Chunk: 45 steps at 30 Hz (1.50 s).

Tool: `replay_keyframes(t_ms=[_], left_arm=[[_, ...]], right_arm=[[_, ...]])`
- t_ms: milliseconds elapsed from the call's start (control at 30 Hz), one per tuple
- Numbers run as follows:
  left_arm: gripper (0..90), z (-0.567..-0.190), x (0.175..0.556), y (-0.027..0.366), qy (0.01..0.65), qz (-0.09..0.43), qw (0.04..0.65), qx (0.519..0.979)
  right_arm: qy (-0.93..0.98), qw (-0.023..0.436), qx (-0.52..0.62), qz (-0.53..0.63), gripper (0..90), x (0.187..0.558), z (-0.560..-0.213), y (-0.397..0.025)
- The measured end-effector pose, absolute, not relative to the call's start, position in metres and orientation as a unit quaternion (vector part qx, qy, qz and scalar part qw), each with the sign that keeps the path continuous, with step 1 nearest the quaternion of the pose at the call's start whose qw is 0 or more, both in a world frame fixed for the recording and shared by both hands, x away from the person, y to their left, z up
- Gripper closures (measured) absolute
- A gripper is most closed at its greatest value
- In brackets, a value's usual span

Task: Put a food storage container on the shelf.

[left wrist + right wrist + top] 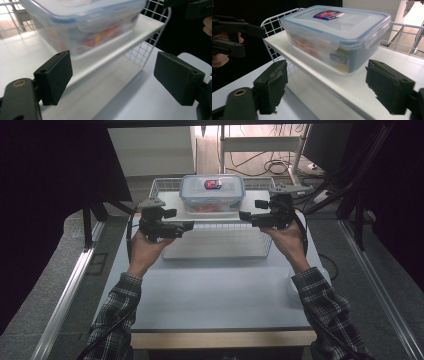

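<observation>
You hold your left gripper (186,225) and right gripper (243,215) wide open and empty, one at each near corner of the lidded plastic box (212,193), apparently ready to grasp both sides. The box rests on the wire rack's (218,251) far upper shelf.

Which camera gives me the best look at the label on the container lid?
The right gripper view: the lid label faces the camera, sharp and unobstructed on the container. The high view shows it small. The left gripper view shows the container's side, with the lid top cut off.
</observation>
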<state>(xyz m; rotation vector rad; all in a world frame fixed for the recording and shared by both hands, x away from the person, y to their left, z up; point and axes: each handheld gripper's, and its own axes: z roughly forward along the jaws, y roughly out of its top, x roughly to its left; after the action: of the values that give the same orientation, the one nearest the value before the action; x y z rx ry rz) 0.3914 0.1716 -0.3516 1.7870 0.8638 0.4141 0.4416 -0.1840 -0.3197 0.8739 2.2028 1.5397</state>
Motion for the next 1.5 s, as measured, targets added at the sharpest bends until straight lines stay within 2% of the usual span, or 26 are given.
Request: replay_keyframes(t_ms=[700, 867, 1133, 1300, 1500], left_arm=[[4.7, -0.397, 0.329, 0.171, 0.341, 0.178, 0.523, 0.761], [3.5, -0.411, 0.321, 0.173, 0.344, 0.176, 0.524, 0.759], [1.7, -0.422, 0.308, 0.175, 0.349, 0.173, 0.524, 0.757], [1.0, -0.429, 0.297, 0.173, 0.345, 0.173, 0.517, 0.764], [1.4, -0.444, 0.284, 0.174, 0.335, 0.162, 0.528, 0.764]], right_arm=[[0.784, 0.148, 0.272, 0.538, 4.8, 0.386, -0.365, -0.192], [0.786, 0.159, 0.28, 0.528, 0.7, 0.377, -0.379, -0.198], [0.791, 0.15, 0.27, 0.529, 0.0, 0.361, -0.39, -0.202], [0.798, 0.167, 0.261, 0.516, 0.0, 0.345, -0.399, -0.205], [0.795, 0.161, 0.267, 0.521, 0.0, 0.335, -0.409, -0.211]])
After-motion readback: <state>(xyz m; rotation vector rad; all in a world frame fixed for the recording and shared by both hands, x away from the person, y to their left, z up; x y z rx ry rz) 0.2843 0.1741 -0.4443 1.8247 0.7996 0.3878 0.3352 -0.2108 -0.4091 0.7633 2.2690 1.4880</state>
